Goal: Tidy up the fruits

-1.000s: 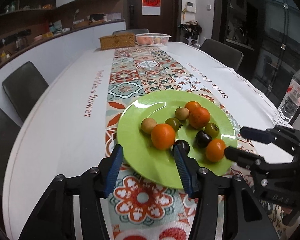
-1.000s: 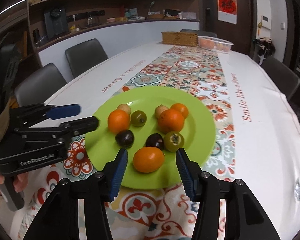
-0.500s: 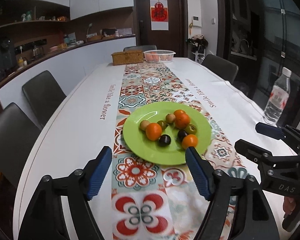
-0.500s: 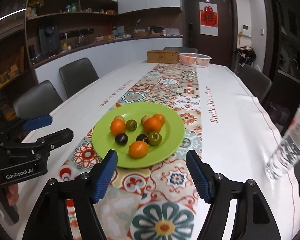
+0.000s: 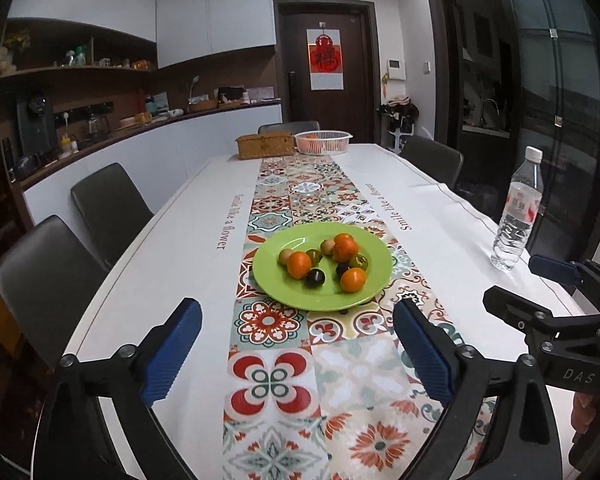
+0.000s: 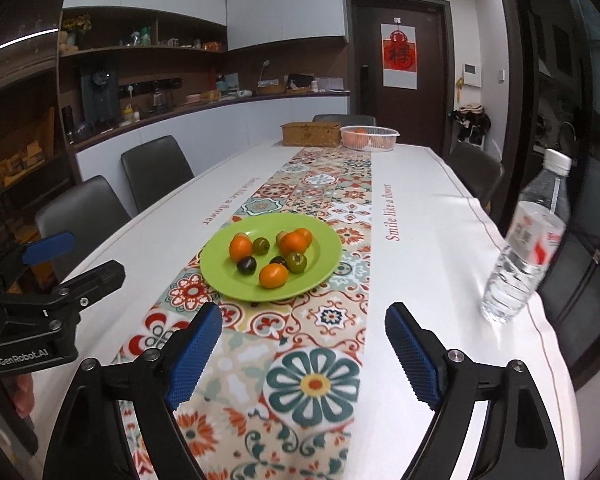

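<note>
Through the left wrist camera I see my left tongs point(image 5: 296, 344) spread wide and empty, held above the patterned runner point(image 5: 276, 380) short of the green plate point(image 5: 284, 292). The fruits point(image 5: 326, 260) all lie on that plate in a loose cluster: orange ones, dark ones, greenish ones and a couple of pale ones, several touching. At the far end of the bench point(image 5: 188, 240) stand a white basket point(image 5: 323, 142) with something orange in it and a wicker box point(image 5: 265, 145). My right tongs point(image 5: 540, 292) show at the right edge, near a water bottle point(image 5: 518, 216).

Through the right wrist camera the right tongs point(image 6: 303, 340) are also spread and hold nothing, hanging back from the plate point(image 6: 220, 272). The fruits point(image 6: 274, 252) sit just as close together here; the nearest orange one point(image 6: 273, 275) lies apart from the rest at the front. The left tongs point(image 6: 76, 256) hang off to the left. The bottle point(image 6: 524, 248) stands upright close on my right.

This fits fruit gathered and done, or fruit waiting to be sorted; I cannot tell which. If I do go in, I judge the sound way is one fruit at a time, taking the lone front one from the side, closing gently so round skins neither roll nor bruise, and keeping my right elbow clear of the bottle.
</note>
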{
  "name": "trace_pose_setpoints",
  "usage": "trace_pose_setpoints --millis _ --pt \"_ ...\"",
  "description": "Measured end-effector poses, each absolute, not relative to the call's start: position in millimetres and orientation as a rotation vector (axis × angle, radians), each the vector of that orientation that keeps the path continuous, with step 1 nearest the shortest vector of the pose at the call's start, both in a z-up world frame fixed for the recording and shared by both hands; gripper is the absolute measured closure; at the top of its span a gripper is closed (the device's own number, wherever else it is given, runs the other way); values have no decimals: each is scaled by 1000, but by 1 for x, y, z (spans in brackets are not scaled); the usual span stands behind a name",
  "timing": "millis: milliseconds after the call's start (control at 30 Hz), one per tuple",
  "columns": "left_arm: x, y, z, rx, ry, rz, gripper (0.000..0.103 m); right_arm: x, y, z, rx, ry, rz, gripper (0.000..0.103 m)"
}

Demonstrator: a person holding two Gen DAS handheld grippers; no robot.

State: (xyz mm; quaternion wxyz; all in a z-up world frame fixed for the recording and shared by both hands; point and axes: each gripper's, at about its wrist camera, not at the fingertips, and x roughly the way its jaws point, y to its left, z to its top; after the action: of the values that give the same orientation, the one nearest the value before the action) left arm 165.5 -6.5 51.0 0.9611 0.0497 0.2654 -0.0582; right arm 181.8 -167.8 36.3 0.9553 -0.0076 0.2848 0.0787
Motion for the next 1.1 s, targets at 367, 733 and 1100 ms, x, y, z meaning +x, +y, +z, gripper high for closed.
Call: trace_pose_setpoints --millis 367,733,1100 --pt "127 -14 59 77 533 -125 2 142 -180 43 -8 566 134 15" --pt "108 -17 61 90 516 -124 0 124 -182 43 -27 574 133 15" --pt "98 -18 59 88 508 -112 0 112 -182 45 -32 556 129 15"
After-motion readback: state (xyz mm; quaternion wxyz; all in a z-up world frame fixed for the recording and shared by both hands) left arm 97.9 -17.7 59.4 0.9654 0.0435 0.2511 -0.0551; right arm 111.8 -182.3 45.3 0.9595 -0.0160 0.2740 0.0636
